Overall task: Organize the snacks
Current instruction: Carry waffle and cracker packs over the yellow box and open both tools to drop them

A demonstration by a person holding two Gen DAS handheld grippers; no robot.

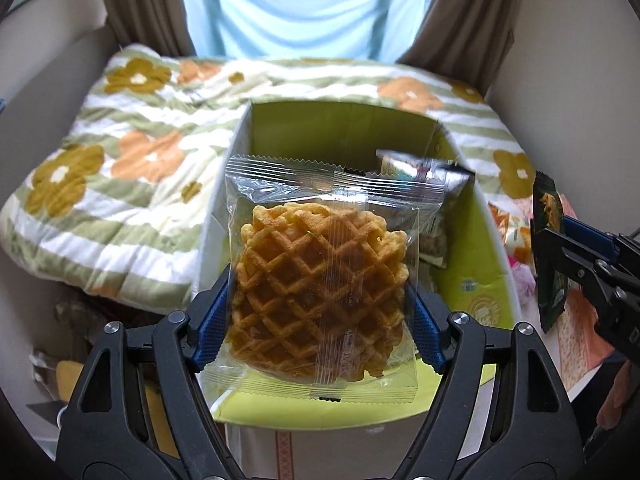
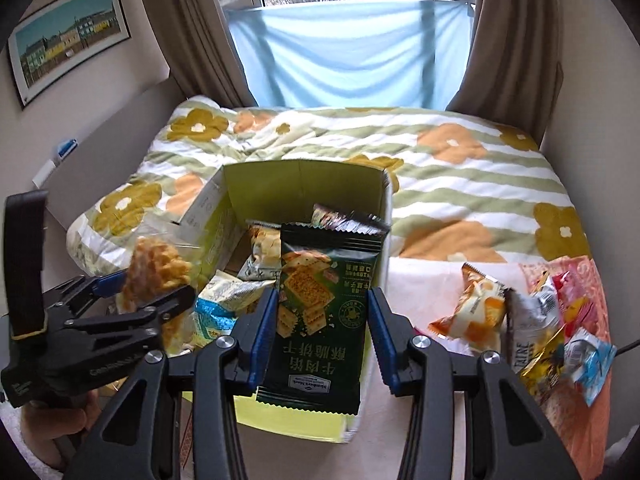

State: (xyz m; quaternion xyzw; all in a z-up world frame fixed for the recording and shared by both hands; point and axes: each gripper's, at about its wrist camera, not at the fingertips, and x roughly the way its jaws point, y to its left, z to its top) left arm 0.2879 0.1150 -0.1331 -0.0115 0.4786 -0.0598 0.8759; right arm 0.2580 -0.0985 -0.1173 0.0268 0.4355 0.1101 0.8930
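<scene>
Snacks are mid-sort: left gripper [image 1: 320,292] jaws pinch a wrapped waffle [image 1: 320,292] over the green box [image 1: 496,280], right gripper [image 2: 322,328] jaws clamp a dark cracker packet [image 2: 320,312] above it, probably both ready to drop in.

The golden lattice-patterned waffle [image 1: 320,276] sits in clear wrap; the cracker packet [image 2: 320,320] is dark green. At twelve o'clock, the quilt [image 2: 460,184] shows green-white stripes with orange and mustard flowers; the box [image 1: 344,128] is lime inside.
</scene>
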